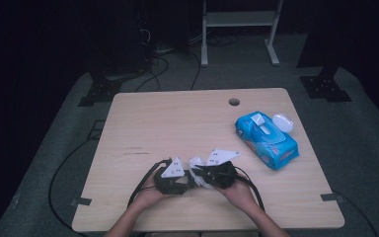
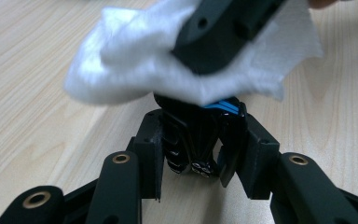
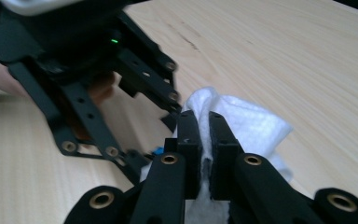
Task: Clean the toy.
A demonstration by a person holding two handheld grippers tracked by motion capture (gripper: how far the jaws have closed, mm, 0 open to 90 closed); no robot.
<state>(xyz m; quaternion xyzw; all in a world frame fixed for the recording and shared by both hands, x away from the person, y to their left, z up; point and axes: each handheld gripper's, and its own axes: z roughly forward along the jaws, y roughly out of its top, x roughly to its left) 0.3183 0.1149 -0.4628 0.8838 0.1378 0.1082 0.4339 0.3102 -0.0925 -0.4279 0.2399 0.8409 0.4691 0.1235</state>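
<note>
Lab: dark room, floor cables (image 1: 64, 168), metal stand (image 1: 239, 29).

Blue wet-wipe pack (image 1: 266, 139) with lid open, wooden table (image 1: 177, 123), white rack (image 1: 239, 19)

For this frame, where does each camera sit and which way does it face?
High view: above the person's side, looking forward and down on the wooden table; both forearms, left tool, right tool show.
Left gripper view: rides the left tool, facing its small black object and the white wipe.
Right gripper view: rides the right tool, shut on the wipe; a hand at left.
Shared: both gripper views show the wipe and table.
</note>
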